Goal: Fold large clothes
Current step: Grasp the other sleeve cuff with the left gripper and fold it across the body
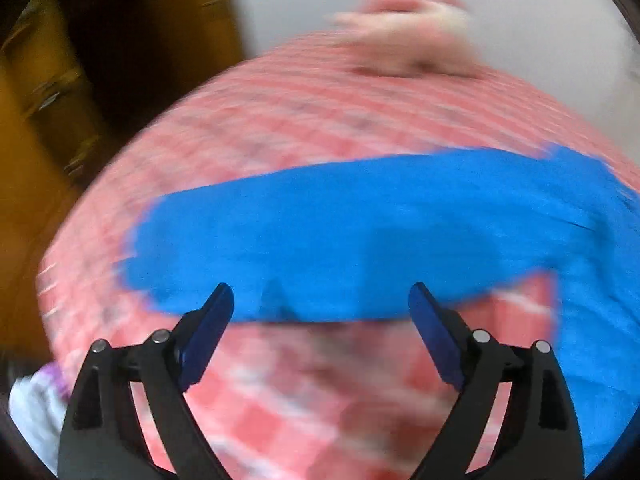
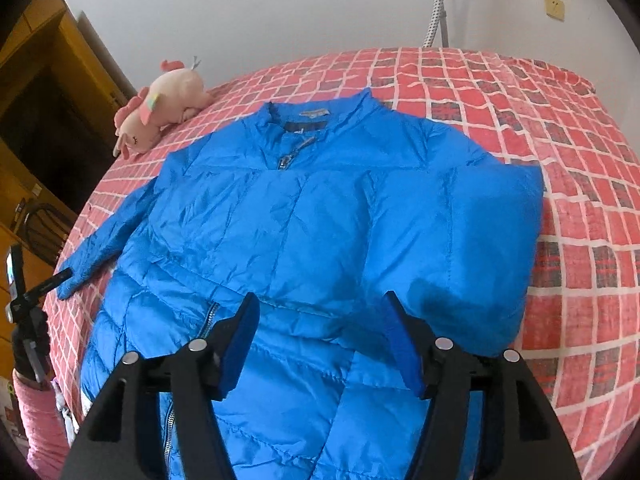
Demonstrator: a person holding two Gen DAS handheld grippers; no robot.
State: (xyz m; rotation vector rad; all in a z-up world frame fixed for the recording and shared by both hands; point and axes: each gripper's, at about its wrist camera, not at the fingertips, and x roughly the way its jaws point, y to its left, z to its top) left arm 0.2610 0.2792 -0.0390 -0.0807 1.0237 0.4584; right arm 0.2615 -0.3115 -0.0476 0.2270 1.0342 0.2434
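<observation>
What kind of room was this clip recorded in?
Most likely a bedroom: a blue jacket lies spread on a bed with a red checked sheet, a pink plush toy lies near its far edge, and a wooden wardrobe stands beside it.

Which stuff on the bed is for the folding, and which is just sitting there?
For the folding:
blue puffer jacket
left gripper, open
right gripper, open

Just sitting there:
pink plush toy
red checked bedspread under the jacket
</observation>
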